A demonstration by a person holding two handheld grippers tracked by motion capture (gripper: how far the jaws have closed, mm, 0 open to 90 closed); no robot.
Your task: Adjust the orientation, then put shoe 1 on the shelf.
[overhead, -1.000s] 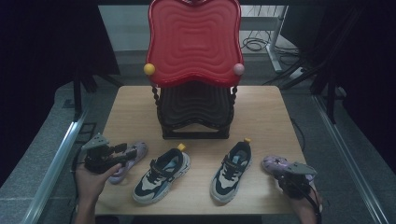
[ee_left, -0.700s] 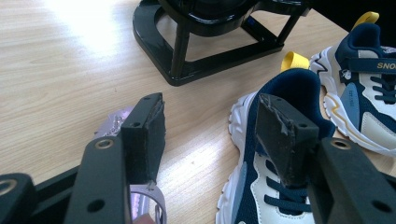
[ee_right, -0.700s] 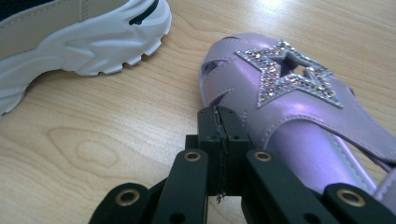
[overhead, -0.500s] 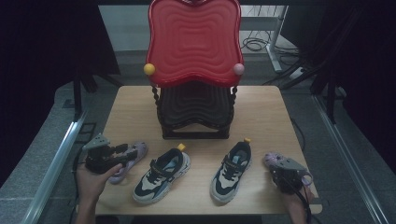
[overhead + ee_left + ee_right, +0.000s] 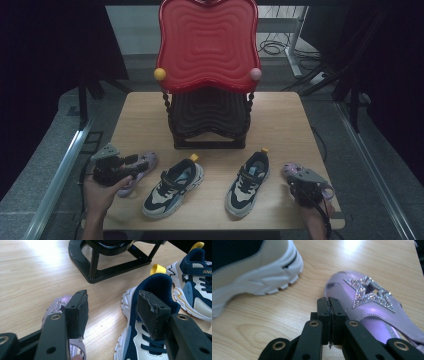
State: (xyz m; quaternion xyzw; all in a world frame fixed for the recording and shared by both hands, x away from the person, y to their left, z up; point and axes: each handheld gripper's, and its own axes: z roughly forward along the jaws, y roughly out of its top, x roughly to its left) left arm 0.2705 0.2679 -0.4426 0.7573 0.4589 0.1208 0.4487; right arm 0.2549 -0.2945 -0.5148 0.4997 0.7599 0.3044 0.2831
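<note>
Two navy-and-white sneakers lie side by side on the wooden table (image 5: 280, 125), the left sneaker (image 5: 172, 187) and the right sneaker (image 5: 247, 182). A purple sandal (image 5: 142, 162) lies at the far left under my left gripper (image 5: 131, 169). In the left gripper view that gripper (image 5: 112, 312) is open, one jaw over the sandal's toe (image 5: 56, 307), the other over the left sneaker's heel (image 5: 155, 290). A second purple sandal (image 5: 292, 170) lies at the far right. My right gripper (image 5: 328, 302) is shut, its tips at the left edge of that star-trimmed sandal (image 5: 367, 300).
A two-tier rack stands at the table's back middle, with a red wavy tray (image 5: 207, 45) above a black one (image 5: 210, 112); its black base (image 5: 100, 272) is just beyond the shoes. Cables lie on the floor behind. Metal rails run along both sides of the table.
My right gripper has shifted slightly left over the right sandal. The left gripper and all the shoes have stayed where they were.
</note>
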